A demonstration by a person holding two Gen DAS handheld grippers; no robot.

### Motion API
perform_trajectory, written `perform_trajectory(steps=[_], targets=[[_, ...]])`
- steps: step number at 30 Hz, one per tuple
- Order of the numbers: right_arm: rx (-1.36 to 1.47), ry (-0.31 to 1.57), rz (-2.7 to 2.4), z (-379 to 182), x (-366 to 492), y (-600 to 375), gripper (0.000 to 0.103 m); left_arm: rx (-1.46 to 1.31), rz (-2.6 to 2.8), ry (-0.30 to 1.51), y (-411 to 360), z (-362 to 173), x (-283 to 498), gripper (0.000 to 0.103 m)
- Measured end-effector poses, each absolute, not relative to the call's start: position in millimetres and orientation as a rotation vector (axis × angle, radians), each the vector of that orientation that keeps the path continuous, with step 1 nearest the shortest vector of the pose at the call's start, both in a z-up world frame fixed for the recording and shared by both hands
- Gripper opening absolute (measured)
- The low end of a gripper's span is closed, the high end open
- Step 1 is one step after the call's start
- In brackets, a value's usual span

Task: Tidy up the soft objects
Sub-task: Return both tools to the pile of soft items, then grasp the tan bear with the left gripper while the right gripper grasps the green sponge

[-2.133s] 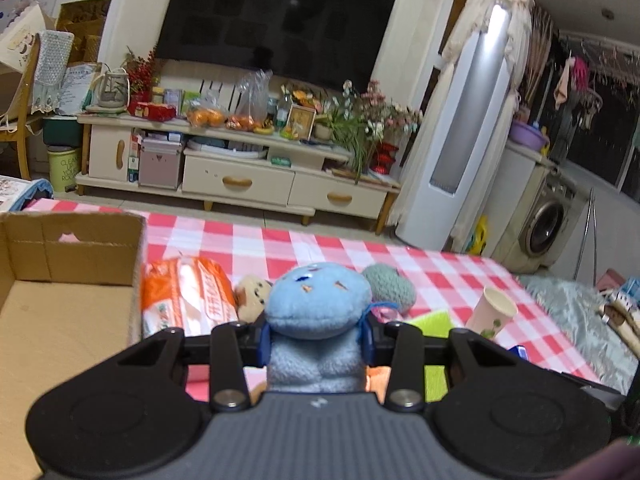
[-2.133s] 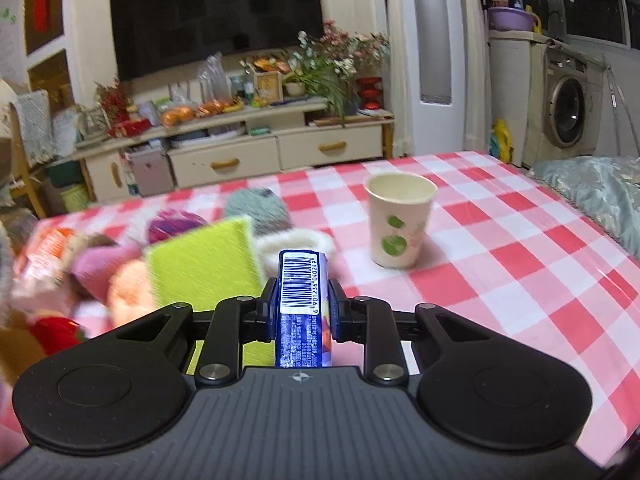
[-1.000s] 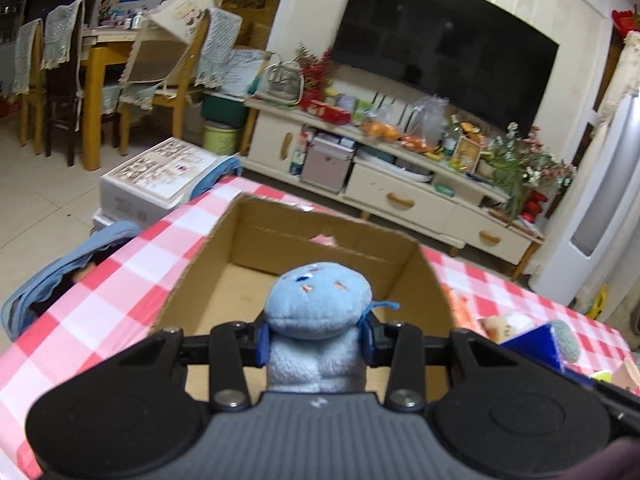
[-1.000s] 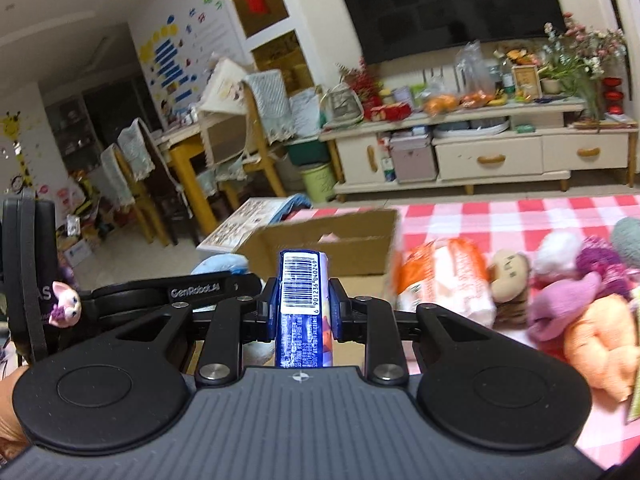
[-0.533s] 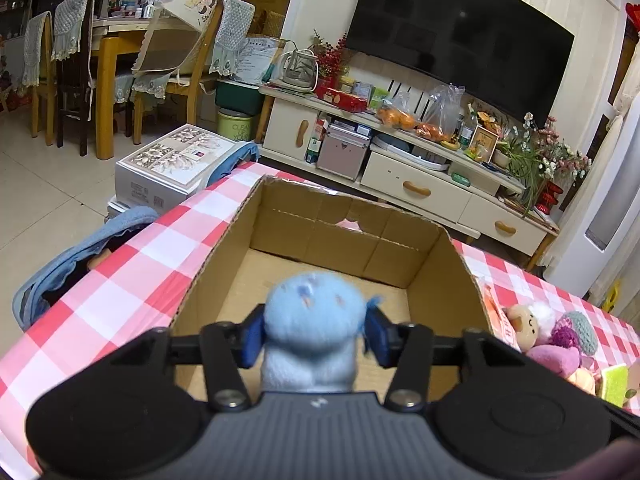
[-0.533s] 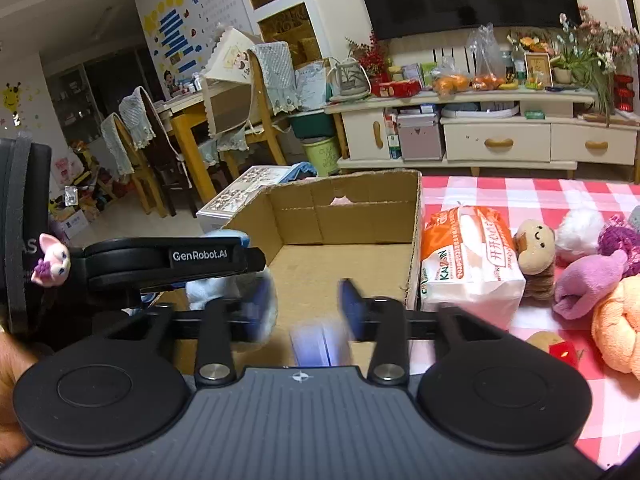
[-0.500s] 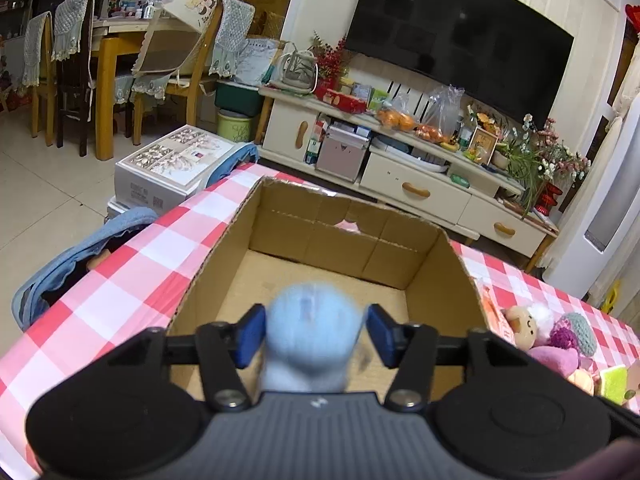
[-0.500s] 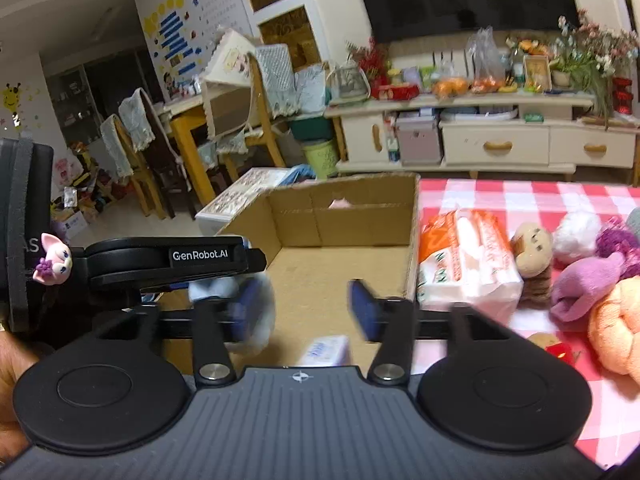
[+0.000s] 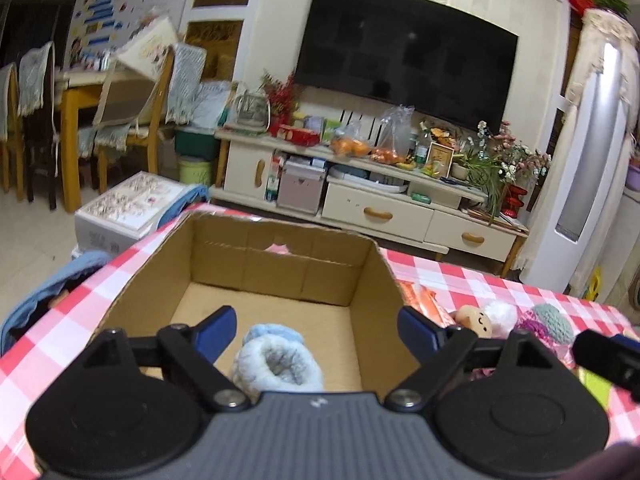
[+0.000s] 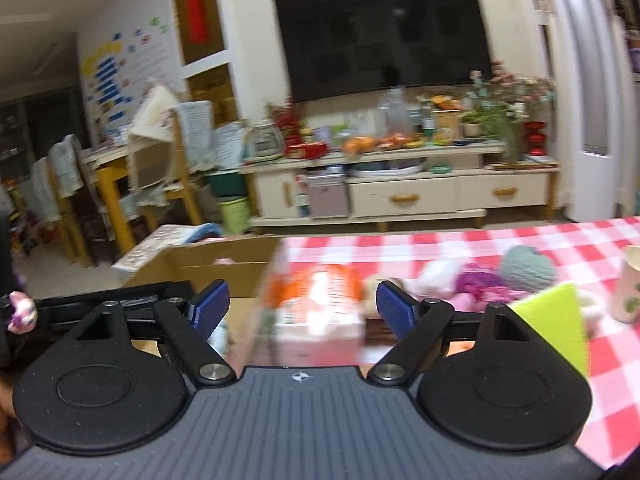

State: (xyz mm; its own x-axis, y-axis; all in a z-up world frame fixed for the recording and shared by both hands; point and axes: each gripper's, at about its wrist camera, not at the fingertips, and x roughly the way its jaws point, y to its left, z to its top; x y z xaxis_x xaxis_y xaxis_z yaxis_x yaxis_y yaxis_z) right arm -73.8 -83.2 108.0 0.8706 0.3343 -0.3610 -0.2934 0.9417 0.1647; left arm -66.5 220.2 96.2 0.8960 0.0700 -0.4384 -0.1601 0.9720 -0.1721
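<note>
Red-and-white checked cloth covered the worktop (image 9: 472, 280), with a television wall behind it. We judged the step in hand to be the drop-off. Our left hand-held gripper (image 9: 316, 332) hung over the cardboard box (image 9: 360, 264) with its jaws opening and nothing between the pads. The blue plush toy (image 9: 276, 360) lay on the box floor just below it, released. It lay on its side, long axis running away from us, with its pale hollow base turned towards the camera and the head towards the far wall of the box.

Our right hand-held gripper (image 10: 304, 312) was also empty, its jaws opening, and faced the orange tissue pack (image 10: 320, 304) beside the box. Next, we reckoned, each hand needed to go to the pile of knitted toys (image 10: 496, 276) and close on another.
</note>
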Motion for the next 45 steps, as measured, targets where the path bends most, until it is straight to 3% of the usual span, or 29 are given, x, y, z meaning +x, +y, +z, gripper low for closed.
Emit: perform_trajectory(steps=[12, 22, 33, 45], targets=[[0.092, 0.412, 0.148, 95.9, -80.0, -116.4, 0.102, 0.019, 0.187, 0.438, 205.8, 88.8, -69.1, 0.088], [0.061, 0.425, 0.064, 82.5, -85.9, -135.4, 0.103, -0.052, 0.188, 0.414, 211.7, 102.1, -77.3, 0.091], [0.064, 0.46, -0.012, 66.9, -81.3, -160.3, 0.103, -0.021, 0.058, 0.322, 163.1, 116.9, -84.4, 0.097], [0.056, 0.496, -0.004, 47.5, -70.4, -192.2, 0.103, 0.04, -0.131, 0.42, 111.7, 101.8, -79.4, 0.097]])
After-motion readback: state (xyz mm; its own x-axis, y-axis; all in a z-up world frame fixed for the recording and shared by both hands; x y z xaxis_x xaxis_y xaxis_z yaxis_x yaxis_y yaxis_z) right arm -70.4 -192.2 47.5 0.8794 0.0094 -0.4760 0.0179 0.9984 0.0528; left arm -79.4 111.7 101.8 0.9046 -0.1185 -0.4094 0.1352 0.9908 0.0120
